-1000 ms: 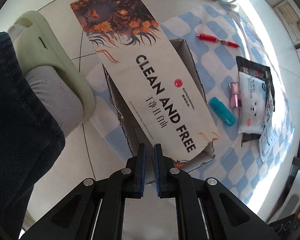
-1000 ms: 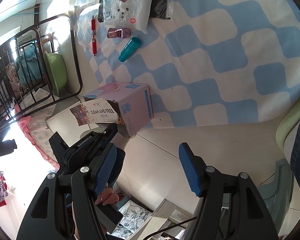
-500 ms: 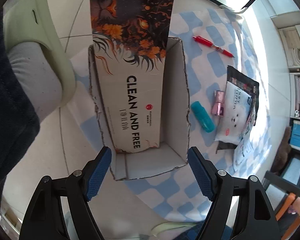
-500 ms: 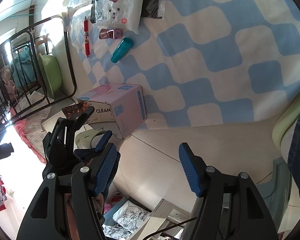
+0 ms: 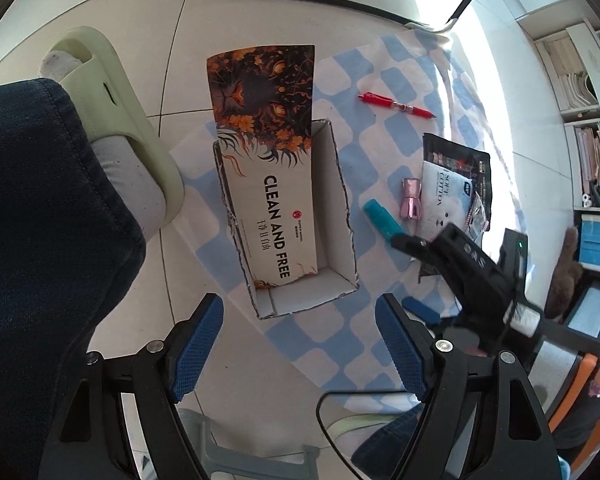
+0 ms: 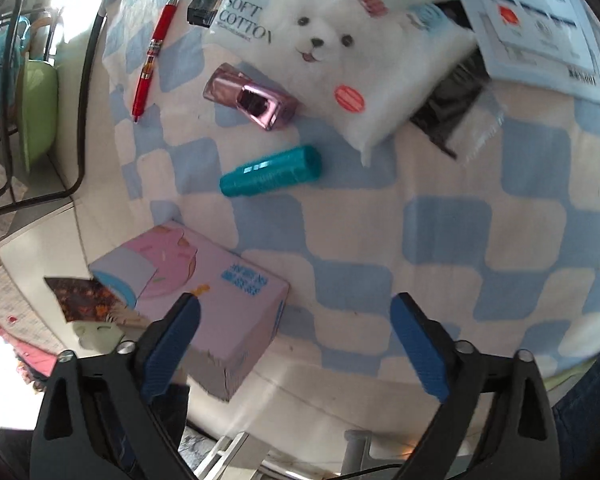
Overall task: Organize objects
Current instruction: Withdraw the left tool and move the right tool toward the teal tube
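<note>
Box [image 5: 296, 216]: open-topped, on checked cloth [image 5: 380, 184]; card [image 5: 268, 152] leaning inside. Beside box: teal tube [image 6: 272, 172], pink bottle [image 6: 252, 96]. Left gripper [image 5: 298, 344]: jaws apart, empty, above box. Right gripper [image 6: 296, 348]: jaws opening, empty.

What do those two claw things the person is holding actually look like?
Each gripper is a black plastic frame with silver bolts and two fingers faced with blue textured pads. The left gripper has a thin black cable looping beneath it. The right gripper looks the same in its own view; from the left camera its black body shows raised lettering and a small green light.
</note>
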The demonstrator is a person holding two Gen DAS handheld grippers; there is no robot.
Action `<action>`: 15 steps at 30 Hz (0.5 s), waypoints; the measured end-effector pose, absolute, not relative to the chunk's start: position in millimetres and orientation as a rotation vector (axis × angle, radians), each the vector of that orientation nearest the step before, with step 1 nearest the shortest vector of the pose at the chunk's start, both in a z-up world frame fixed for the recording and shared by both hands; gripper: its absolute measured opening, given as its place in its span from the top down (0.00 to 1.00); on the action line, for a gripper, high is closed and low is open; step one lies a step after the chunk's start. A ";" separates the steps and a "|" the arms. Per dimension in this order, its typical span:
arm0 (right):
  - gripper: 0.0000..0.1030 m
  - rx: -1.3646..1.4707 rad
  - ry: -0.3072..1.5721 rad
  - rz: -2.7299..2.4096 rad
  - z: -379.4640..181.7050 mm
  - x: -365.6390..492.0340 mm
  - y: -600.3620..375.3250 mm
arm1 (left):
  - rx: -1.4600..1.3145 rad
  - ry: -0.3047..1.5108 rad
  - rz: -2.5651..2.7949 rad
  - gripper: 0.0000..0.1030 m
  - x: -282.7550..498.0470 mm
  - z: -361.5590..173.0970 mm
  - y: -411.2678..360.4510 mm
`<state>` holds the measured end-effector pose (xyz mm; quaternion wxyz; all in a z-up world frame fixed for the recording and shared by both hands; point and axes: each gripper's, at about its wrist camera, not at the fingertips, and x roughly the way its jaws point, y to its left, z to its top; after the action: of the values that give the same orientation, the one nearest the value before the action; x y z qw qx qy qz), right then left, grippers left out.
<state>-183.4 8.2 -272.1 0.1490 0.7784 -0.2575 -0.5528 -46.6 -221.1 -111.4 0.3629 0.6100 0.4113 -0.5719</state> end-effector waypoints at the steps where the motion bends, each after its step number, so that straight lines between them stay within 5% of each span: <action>1: 0.03 2.252 -0.692 -1.607 -274.2 -190.3 -1.2 | 1.571 1.061 -1.467 0.25 -48.8 -112.4 -223.6; 9: 0.04 2.319 -0.484 -1.721 -292.1 -219.9 -44.3 | 1.572 1.054 -1.449 0.25 -54.1 -113.8 -232.3; 12: 0.28 2.322 -0.431 -1.687 -301.0 -219.2 -53.4 | 1.563 1.095 -1.432 0.25 -54.8 -119.8 -234.6; 15: 0.33 2.314 -0.380 -1.706 -302.1 -216.5 -53.5 | 1.567 1.115 -1.433 0.25 -56.8 -123.8 -235.2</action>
<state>-216.5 -53.5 -302.1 0.1203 0.7921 -0.1302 -0.5841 -56.8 -235.2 -123.8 0.3633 0.6089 0.4330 -0.5566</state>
